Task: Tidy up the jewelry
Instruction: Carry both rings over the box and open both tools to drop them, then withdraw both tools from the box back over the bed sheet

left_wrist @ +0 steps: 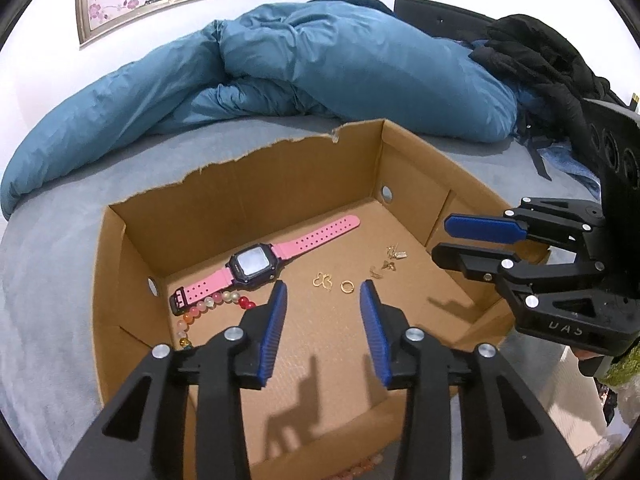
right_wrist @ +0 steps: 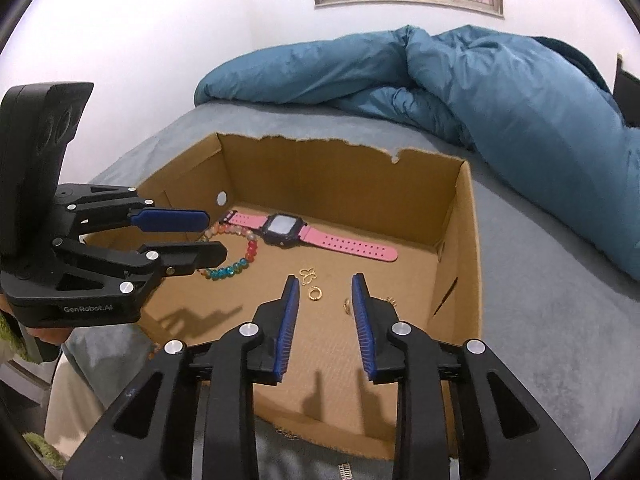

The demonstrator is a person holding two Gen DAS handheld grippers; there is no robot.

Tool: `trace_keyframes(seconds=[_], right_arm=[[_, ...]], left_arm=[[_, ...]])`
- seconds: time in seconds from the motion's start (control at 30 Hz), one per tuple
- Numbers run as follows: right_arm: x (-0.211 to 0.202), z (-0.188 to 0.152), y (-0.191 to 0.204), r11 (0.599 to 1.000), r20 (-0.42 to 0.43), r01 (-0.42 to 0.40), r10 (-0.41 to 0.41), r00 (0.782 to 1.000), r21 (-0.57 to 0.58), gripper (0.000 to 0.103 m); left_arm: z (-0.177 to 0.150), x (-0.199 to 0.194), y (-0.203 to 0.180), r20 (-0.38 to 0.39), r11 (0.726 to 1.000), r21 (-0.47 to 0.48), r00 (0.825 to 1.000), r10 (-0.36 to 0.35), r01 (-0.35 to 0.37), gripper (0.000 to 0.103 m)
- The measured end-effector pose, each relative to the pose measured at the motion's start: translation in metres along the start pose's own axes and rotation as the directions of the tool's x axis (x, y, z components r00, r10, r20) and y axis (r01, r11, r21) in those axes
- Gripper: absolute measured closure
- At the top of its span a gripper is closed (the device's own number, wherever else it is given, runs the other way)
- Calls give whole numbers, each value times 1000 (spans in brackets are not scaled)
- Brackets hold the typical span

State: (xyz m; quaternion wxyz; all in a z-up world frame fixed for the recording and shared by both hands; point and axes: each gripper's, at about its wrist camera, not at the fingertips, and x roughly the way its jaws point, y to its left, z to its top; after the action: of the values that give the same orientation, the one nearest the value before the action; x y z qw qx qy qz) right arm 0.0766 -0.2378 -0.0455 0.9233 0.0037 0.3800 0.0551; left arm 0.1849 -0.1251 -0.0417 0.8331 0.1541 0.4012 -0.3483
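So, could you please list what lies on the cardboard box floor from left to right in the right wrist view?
Multicoloured bead bracelet → pink-strapped digital watch → gold butterfly-shaped charm → small gold ring.

empty tongs (right_wrist: 325, 286) above box (right_wrist: 466, 248) — watch (right_wrist: 282, 229), ring (right_wrist: 314, 293) inside

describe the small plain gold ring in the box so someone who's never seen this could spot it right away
Find the open brown cardboard box on the grey bed. On its floor, nearer the camera than the pink-strapped digital watch, lie several small gold pieces. The small plain gold ring is the closed round hoop right beside the gold butterfly-shaped outline charm; the others are lobed or spiky.
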Motion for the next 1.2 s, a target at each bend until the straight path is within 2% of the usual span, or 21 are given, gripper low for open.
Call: trace_keyframes(seconds=[0.2, 0.43, 0.67, 0.9, 1.2], right_arm=[[-19, 3, -2, 1000, 48, 2, -3, 999, 18, 69], [-44, 5, 3, 1000, 113, 13, -15, 993, 22, 58], [-67, -1, 8, 999, 151, 16, -21, 988, 32, 52], [-84, -10, 15, 999, 167, 13, -18, 986, 30, 47], [-95, -30, 30, 1000, 155, 26, -27, 988, 5, 38]], left_arm=[[0, -20, -7, 35, 1000, 5, 999, 11, -11, 65], [-4, -48, -17, 76, 1000, 13, 997, 19, -21, 64], [-18, -73, -26, 104, 1000, 14, 995, 13, -14, 64], [-34, -91, -35, 118, 1000, 27, 993, 2, -5, 64], [-53, -96, -43, 102, 999, 33, 995, -3, -1, 63]])
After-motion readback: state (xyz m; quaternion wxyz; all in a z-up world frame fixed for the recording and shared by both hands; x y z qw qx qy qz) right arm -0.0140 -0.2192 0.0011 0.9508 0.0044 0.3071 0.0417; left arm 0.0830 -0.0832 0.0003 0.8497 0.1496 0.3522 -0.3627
